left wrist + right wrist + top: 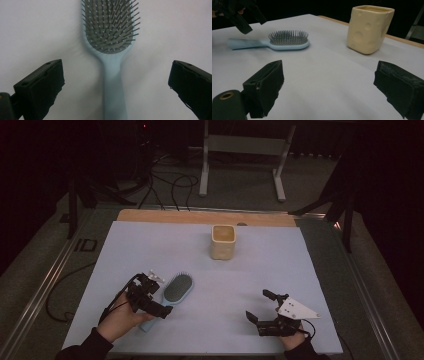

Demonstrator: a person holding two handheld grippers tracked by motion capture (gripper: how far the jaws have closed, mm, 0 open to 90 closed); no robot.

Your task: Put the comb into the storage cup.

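A light blue hairbrush (176,290) (111,37) (284,42) lies bristles up on the white sheet, its handle pointing toward the person. My left gripper (159,295) (116,82) hovers over the handle with its jaws spread wide on either side, not touching it. It also appears at the top left of the right gripper view, above the handle's end (253,23). My right gripper (259,305) (329,90) rests low near the front right, open, with nothing between its jaws. A cream, cheese-patterned cup (222,241) (369,28) stands upright farther back.
The white sheet (260,265) covers the table, with a wooden strip (200,216) showing along its far edge. Beyond the table, a metal stand (245,145) and loose cables (170,185) sit on the dark floor.
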